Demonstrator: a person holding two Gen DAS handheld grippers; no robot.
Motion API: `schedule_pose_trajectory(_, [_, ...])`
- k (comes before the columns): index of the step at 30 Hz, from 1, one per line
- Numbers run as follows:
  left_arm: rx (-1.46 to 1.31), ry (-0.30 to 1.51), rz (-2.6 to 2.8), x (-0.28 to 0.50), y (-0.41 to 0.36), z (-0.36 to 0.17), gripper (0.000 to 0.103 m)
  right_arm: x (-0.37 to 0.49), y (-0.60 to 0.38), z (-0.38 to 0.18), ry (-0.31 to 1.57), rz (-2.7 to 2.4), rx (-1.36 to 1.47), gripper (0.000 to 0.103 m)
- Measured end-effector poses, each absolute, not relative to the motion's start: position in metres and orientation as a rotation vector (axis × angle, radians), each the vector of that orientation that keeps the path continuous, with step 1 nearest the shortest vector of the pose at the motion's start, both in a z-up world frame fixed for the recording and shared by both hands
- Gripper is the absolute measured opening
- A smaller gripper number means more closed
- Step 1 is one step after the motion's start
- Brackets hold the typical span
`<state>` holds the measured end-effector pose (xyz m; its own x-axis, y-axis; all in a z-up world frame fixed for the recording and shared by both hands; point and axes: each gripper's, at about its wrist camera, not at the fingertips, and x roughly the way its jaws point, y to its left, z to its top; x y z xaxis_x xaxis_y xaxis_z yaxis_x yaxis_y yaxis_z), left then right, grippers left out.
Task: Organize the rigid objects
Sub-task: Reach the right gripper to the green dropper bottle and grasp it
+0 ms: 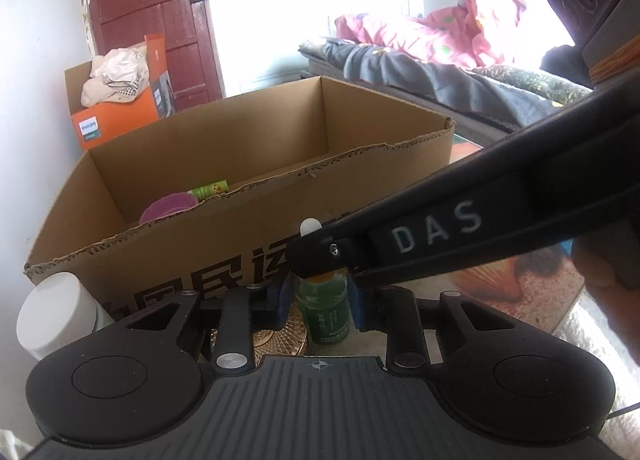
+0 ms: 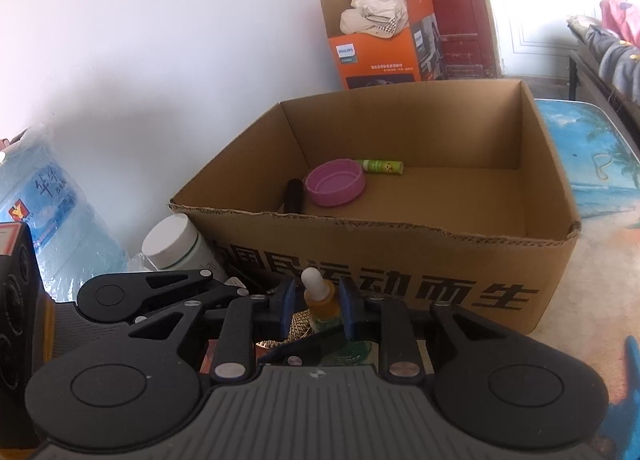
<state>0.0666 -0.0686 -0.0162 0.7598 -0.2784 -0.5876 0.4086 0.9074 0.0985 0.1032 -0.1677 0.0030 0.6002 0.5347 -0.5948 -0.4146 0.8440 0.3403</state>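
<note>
A small green dropper bottle [image 1: 326, 310] with an orange collar and white rubber bulb stands in front of a big open cardboard box [image 1: 224, 227]. My left gripper [image 1: 318, 302] has its blue pads on either side of the bottle's body. My right gripper [image 2: 318, 302] has its pads beside the orange collar [image 2: 320, 298] from above; its arm crosses the left wrist view. Whether either gripper presses the bottle I cannot tell. In the box [image 2: 460, 248] lie a purple lid [image 2: 335, 183], a green tube [image 2: 382, 166] and a black object [image 2: 294, 195].
A white-capped jar [image 2: 176, 242] stands left of the box, beside a large blue water bottle [image 2: 52, 211]. A gold patterned dish [image 1: 280, 334] lies under the grippers. An orange Philips box [image 2: 376, 47] stands by the red door. A bed [image 1: 440, 59] is at right.
</note>
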Motion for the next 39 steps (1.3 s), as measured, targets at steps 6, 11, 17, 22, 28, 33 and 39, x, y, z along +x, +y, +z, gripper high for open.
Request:
schedule_pose_trajectory(6, [0.192, 0.601, -0.399, 0.062, -0.069, -0.016, 0.028, 0.100, -0.175, 0.004, 0.757, 0.558, 0.171, 0.021])
schedule_pose_trajectory(11, [0.172, 0.611, -0.440, 0.059, -0.080, -0.014, 0.028, 0.092, -0.187, 0.007, 0.780, 0.535, 0.166, 0.021])
schedule_pose_trajectory(17, [0.172, 0.597, -0.491, 0.051, -0.094, -0.014, 0.028, 0.075, -0.203, 0.008, 0.772, 0.503, 0.166, 0.021])
schedule_pose_trajectory(22, [0.218, 0.565, -0.476, 0.049, -0.099, -0.019, 0.029, 0.075, -0.209, 0.005, 0.768, 0.521, 0.173, 0.021])
schedule_pose_trajectory(28, [0.278, 0.593, -0.454, 0.053, -0.107, -0.030, 0.033, 0.078, -0.208, 0.009, 0.746, 0.544, 0.151, 0.023])
schedule_pose_trajectory(33, [0.293, 0.594, -0.445, 0.054, -0.109, -0.035, 0.034, 0.079, -0.204, 0.006, 0.734, 0.546, 0.123, 0.023])
schedule_pose_trajectory(39, [0.304, 0.606, -0.440, 0.063, -0.117, -0.038, 0.034, 0.083, -0.210, 0.001, 0.743, 0.567, 0.152, 0.023])
